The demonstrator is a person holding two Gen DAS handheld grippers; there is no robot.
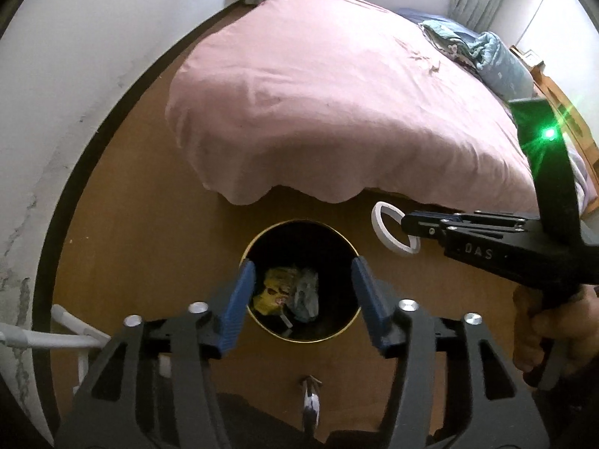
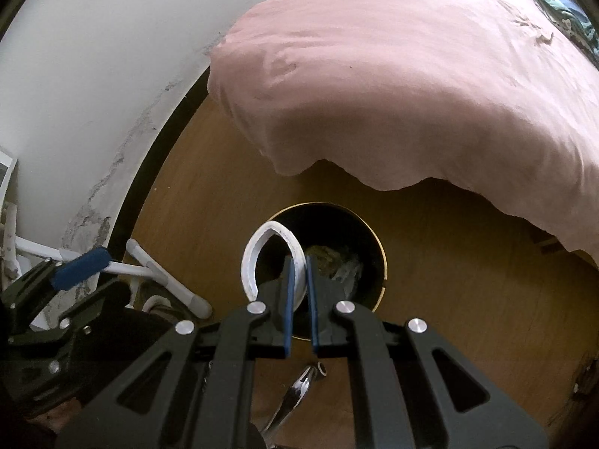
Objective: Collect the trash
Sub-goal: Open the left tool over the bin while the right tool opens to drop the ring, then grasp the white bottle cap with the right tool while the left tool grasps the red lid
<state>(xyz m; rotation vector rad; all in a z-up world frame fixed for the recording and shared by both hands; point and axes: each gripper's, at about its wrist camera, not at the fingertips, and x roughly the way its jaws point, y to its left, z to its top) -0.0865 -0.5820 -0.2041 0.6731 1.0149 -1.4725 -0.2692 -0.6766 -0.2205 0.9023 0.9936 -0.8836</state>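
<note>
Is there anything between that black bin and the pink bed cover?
Only bare wooden floor lies between the black bin and the hanging edge of the pink cover; the left wrist view shows it best.

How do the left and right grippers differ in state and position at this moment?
The left gripper is open and holds nothing, while the right gripper is shut on the white plastic ring. In the left wrist view, the left gripper sits directly above the round black trash bin with a gold rim, whereas the right gripper reaches in from the side, with the ring just outside the rim. Both have blue pads on black fingers.
</note>
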